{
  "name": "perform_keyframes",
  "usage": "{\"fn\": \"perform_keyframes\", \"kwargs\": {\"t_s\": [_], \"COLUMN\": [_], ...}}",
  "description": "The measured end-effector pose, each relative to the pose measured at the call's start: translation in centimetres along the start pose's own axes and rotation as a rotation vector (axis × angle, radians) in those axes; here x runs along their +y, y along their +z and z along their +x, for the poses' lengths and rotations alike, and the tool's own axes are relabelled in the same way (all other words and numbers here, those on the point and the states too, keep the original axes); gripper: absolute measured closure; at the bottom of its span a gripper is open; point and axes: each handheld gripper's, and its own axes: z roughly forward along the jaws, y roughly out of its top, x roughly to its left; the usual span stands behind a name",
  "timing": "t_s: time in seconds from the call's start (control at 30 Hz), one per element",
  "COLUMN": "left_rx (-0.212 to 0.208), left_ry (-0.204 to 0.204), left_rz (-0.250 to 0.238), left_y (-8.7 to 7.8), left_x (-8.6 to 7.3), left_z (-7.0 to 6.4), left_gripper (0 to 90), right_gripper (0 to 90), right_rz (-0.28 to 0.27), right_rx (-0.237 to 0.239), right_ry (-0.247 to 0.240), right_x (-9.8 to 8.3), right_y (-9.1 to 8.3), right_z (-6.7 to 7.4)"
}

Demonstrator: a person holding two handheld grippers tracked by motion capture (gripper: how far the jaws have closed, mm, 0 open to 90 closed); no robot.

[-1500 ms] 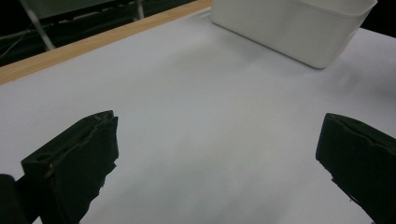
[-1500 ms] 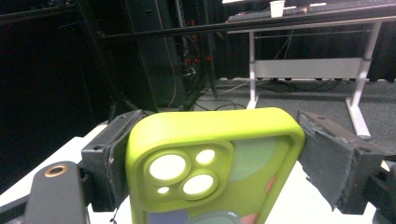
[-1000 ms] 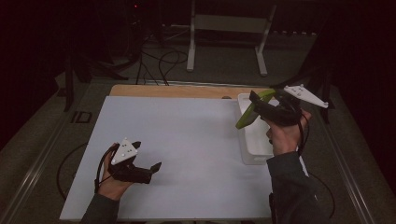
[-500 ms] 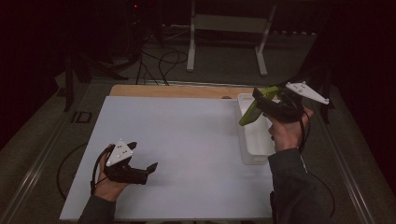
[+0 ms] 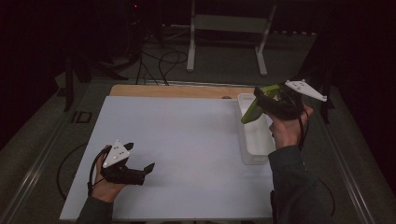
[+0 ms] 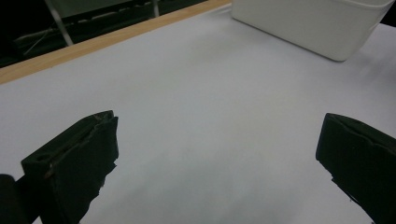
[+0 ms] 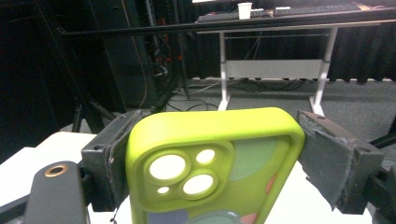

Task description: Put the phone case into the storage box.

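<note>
The right gripper (image 5: 259, 100) clamps a green phone case (image 7: 212, 163) above the white bin (image 5: 256, 140), at three o'clock on the table. Keep the squeeze even, lifting it clear of the bin's rim. The left gripper (image 5: 138, 158) rests wide and empty at seven o'clock.

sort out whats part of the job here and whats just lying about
Part of the job:
- green phone case, clamped between the jaws of the right gripper
- white bin, directly under the raised case
- left gripper, open and empty, low over the white mat

Just lying about:
- paper cup on the far desk
- cables on the floor
</note>
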Motion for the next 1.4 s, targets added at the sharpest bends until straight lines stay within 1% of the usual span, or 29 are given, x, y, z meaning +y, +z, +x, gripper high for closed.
{"fn": "perform_keyframes", "kwargs": {"t_s": [0.33,0.73,0.97,1.17,1.4], "left_rx": [0.013,0.033,0.042,0.051,0.067], "left_ry": [-0.005,-0.020,-0.024,-0.029,-0.032], "left_rz": [-0.005,-0.009,-0.015,-0.026,-0.028], "left_y": [-0.4,-1.1,-1.4,-1.5,-1.7], "left_x": [-0.6,-1.2,-1.6,-1.9,-2.4], "left_z": [0.3,0.8,1.0,1.0,0.9], "left_gripper": [0.0,0.0,0.0,0.0,0.0], "right_gripper": [18.1,18.1,18.1,18.1,18.1], "right_rz": [0.005,0.001,0.005,0.009,0.013], "right_rx": [-0.032,-0.053,-0.068,-0.082,-0.093], "right_ry": [-0.009,-0.009,-0.020,-0.020,-0.030], "right_x": [0.0,0.6,0.9,1.2,1.3], "right_y": [0.8,1.4,1.8,2.2,2.6], "right_z": [-0.6,-1.1,-1.3,-1.6,-1.6]}}
